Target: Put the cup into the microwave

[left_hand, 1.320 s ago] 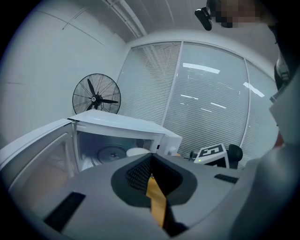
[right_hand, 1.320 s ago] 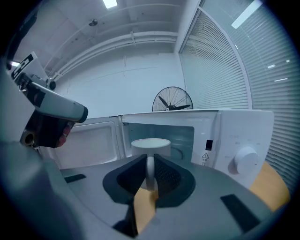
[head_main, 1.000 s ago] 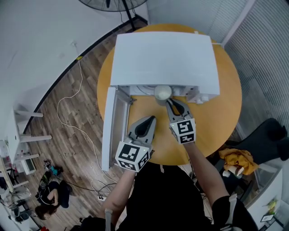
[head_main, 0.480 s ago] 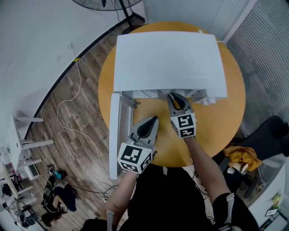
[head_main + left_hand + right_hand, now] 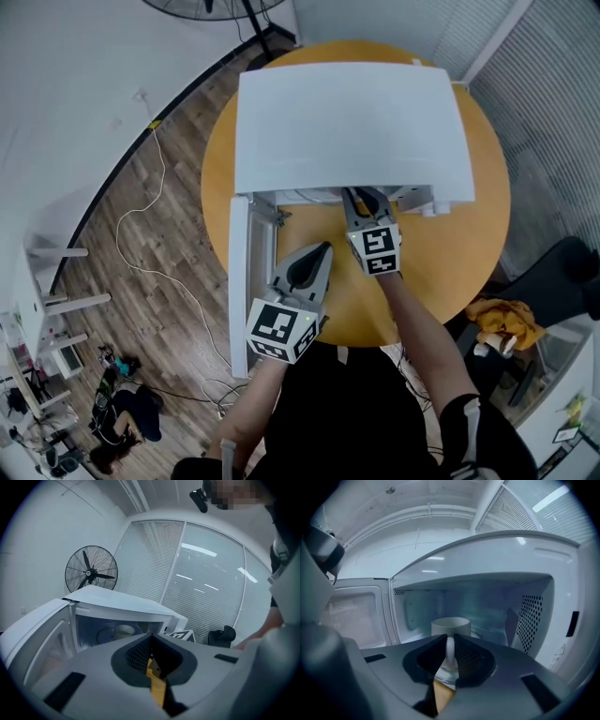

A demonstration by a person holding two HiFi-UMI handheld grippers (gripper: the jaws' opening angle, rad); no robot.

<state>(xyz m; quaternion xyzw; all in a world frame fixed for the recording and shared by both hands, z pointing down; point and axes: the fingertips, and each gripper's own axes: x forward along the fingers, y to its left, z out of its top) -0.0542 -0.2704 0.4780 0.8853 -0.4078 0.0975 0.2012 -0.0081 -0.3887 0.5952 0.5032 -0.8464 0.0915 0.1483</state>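
Round wooden table [image 5: 459,258], boxy microwave [image 5: 352,122], cup [image 5: 450,626]

No legible text, square coded markers on left cube [image 5: 278,328], right cube [image 5: 375,250]

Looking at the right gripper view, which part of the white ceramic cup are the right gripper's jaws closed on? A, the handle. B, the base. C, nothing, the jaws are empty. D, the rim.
A: in the right gripper view, the right gripper has its jaws pressed on either side of the handle of the white ceramic cup, whose body sits just ahead inside the white microwave.
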